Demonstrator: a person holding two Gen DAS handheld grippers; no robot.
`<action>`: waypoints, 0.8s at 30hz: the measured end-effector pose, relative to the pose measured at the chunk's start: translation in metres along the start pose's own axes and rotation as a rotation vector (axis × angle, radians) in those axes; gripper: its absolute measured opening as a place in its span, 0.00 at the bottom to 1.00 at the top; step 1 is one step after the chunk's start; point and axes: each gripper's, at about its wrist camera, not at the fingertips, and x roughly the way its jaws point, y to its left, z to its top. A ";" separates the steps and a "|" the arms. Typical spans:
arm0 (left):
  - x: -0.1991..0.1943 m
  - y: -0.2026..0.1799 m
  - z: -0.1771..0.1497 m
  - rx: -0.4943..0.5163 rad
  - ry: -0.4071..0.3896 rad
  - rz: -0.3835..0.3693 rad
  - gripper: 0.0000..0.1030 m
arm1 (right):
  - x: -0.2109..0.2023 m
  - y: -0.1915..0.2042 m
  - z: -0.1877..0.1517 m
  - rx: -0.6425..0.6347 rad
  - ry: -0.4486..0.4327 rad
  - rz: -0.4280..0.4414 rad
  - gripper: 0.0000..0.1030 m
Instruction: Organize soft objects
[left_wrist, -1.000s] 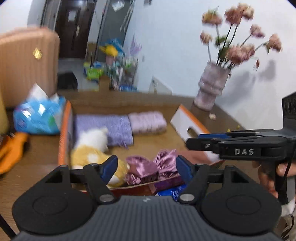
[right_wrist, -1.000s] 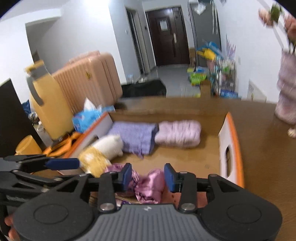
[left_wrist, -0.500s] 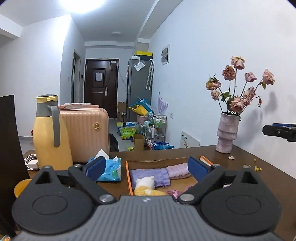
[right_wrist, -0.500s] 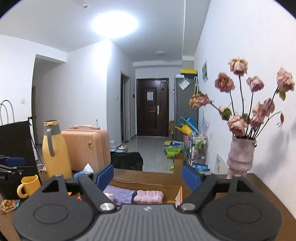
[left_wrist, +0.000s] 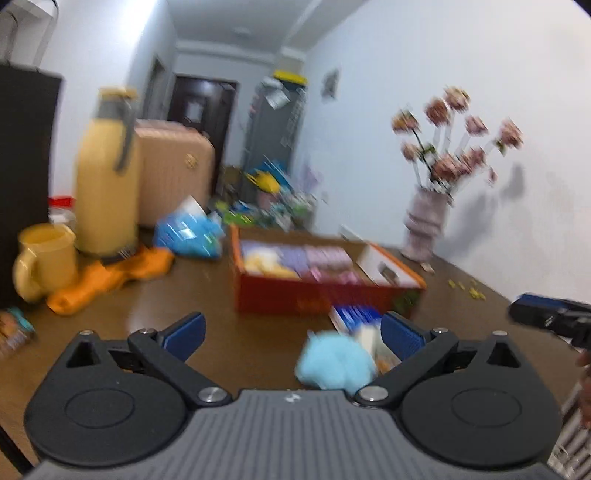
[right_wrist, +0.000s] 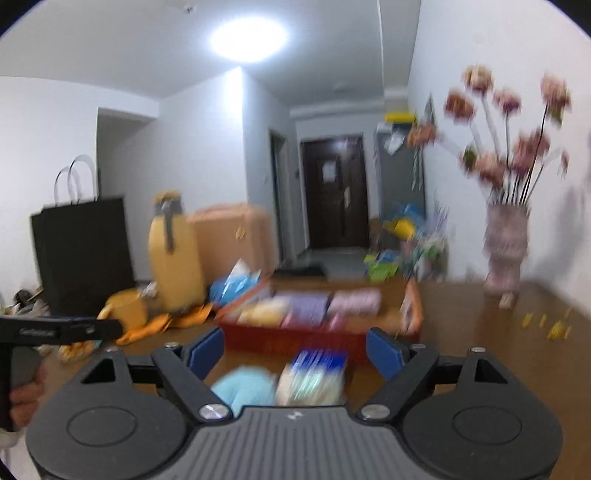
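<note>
Fluffy light-blue plush (left_wrist: 334, 363) is lying on the brown desk (left_wrist: 221, 332) just inside the left claw's (left_wrist: 291, 332) right pad, nearer it than the right claw (right_wrist: 295, 350), both having just been opening wide, gripping nothing.

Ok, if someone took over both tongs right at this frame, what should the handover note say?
Left tongs: open, jaws have just been opening, gripping nothing.
Right tongs: open, just been opening, also empty.
Orange box on the table: already holds a yellow-white plush, a purple folded cloth and a pink one.
Left to do: light blue fluffy item on the table in front of the box, beside a blue-and-white packet; orange cloth lying by the yellow mug. Frames are blurred, so check details.
</note>
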 end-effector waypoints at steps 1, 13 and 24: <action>0.007 -0.002 -0.004 0.013 0.015 0.006 1.00 | 0.004 0.002 -0.009 0.011 0.032 0.022 0.77; 0.133 0.004 -0.012 -0.037 0.163 -0.115 0.77 | 0.091 0.002 -0.058 0.330 0.257 0.059 0.48; 0.152 0.037 -0.022 -0.285 0.356 -0.232 0.40 | 0.150 0.013 -0.070 0.424 0.306 0.108 0.30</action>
